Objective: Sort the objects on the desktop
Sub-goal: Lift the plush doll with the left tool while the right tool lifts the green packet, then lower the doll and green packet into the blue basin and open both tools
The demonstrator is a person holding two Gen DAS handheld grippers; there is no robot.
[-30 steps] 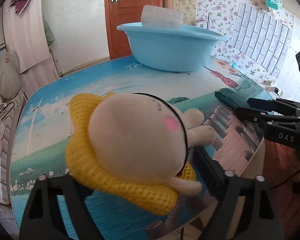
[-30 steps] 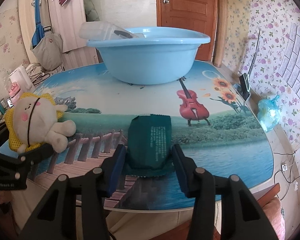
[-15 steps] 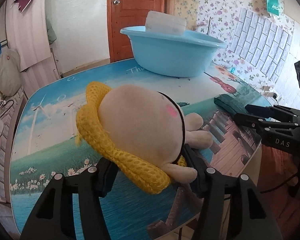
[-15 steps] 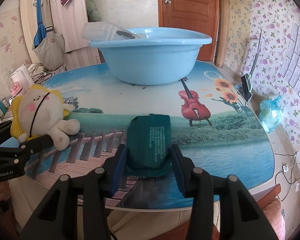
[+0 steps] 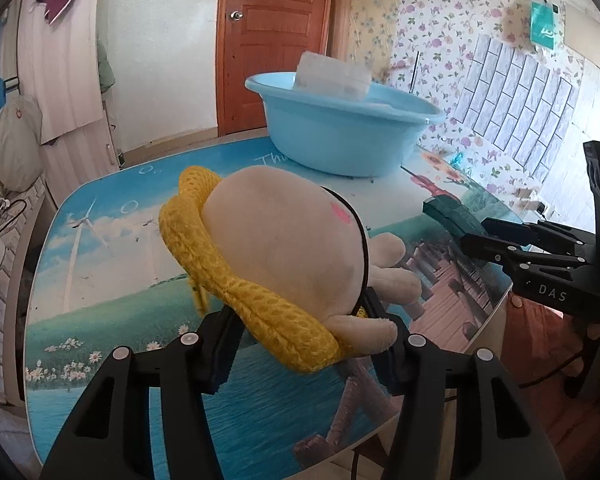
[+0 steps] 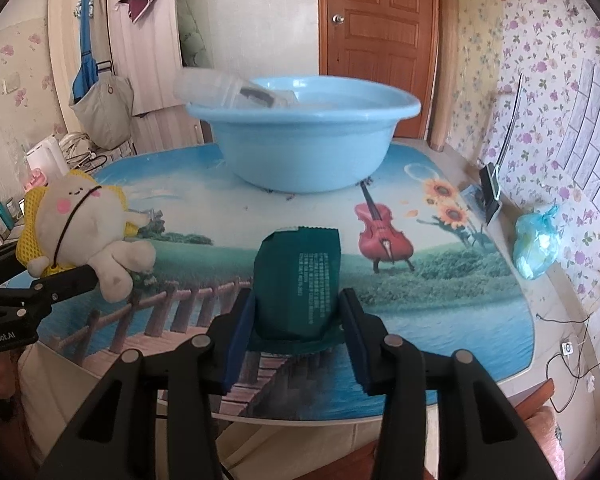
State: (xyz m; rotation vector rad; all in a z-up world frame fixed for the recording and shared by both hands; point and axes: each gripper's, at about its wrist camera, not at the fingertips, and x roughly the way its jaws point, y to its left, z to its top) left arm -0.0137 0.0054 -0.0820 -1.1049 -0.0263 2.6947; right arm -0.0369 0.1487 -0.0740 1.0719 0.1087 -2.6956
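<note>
In the left wrist view a cream plush toy (image 5: pixel 284 248) with a yellow mesh hood sits between the fingers of my left gripper (image 5: pixel 300 340), which is shut on its lower part and holds it tilted just above the printed table (image 5: pixel 112 240). The right wrist view shows the same plush toy (image 6: pixel 84 220) at the left, with the left gripper (image 6: pixel 48 284) under it. A dark green packet (image 6: pixel 300 280) lies lengthwise on the table, and my right gripper (image 6: pixel 298 332) is shut on its near end, pads pressing both sides. The green packet (image 5: pixel 452 212) and right gripper (image 5: pixel 496 240) also show in the left wrist view.
A light blue basin (image 6: pixel 308 148) stands at the back of the table with a clear plastic container (image 6: pixel 228 88) leaning on its rim. A phone on a stand (image 6: pixel 490 188) and a blue plastic bag (image 6: pixel 538 244) sit at the right edge. The table's near edge lies just under both grippers.
The left gripper's fingers have closed in on the plush toy and raised it a little. The right gripper's fingers have narrowed onto the green packet.
</note>
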